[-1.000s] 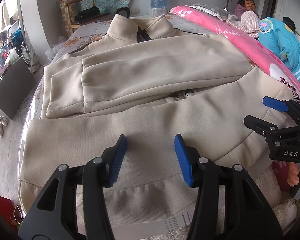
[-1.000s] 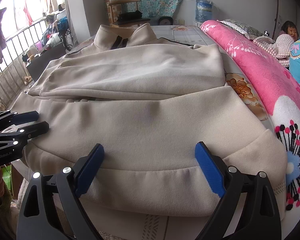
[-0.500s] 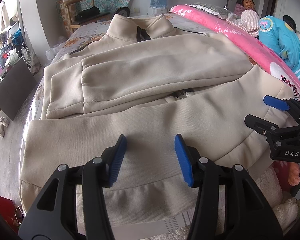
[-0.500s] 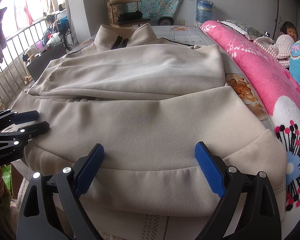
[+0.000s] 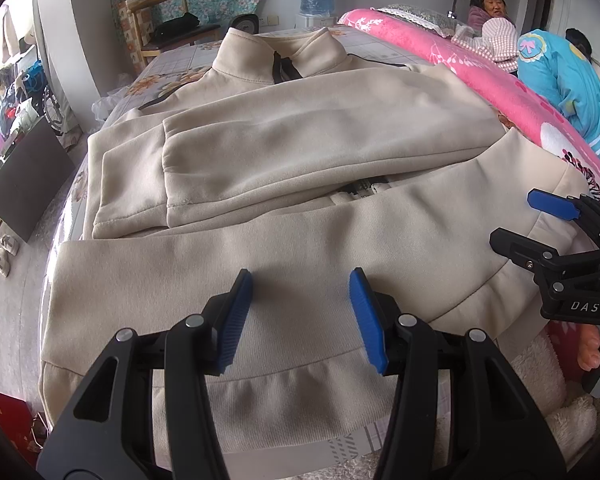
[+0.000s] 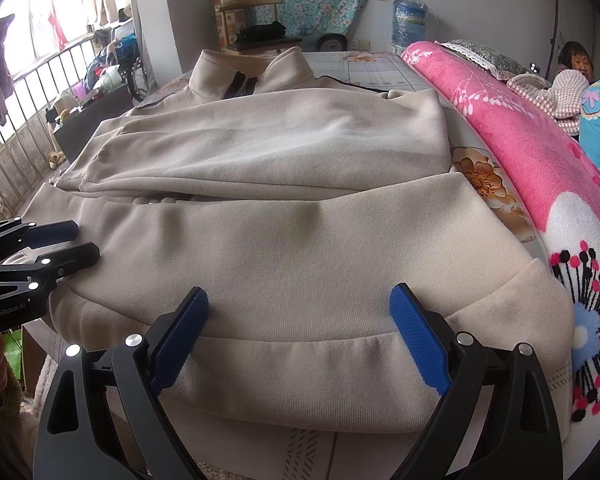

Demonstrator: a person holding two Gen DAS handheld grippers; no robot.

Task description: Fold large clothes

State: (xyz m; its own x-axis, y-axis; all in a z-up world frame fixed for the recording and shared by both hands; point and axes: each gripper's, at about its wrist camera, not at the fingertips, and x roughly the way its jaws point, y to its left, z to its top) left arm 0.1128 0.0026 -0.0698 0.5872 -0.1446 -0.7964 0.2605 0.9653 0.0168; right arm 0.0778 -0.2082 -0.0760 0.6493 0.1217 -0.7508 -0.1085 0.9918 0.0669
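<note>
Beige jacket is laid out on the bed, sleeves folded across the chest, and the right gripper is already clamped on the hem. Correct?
Not quite. The right gripper is open, its blue pads apart above the hem with nothing pinched, as the right wrist view shows. The rest holds: the beige jacket lies on the bed, sleeves folded across the chest.

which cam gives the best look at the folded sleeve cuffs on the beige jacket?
Left wrist. The sleeve cuffs lie open to it at left of centre, both cuff edges and their stitching visible. In the right wrist view the same cuffs sit far left, foreshortened and flattened, with edges hard to separate from the beige jacket.
</note>
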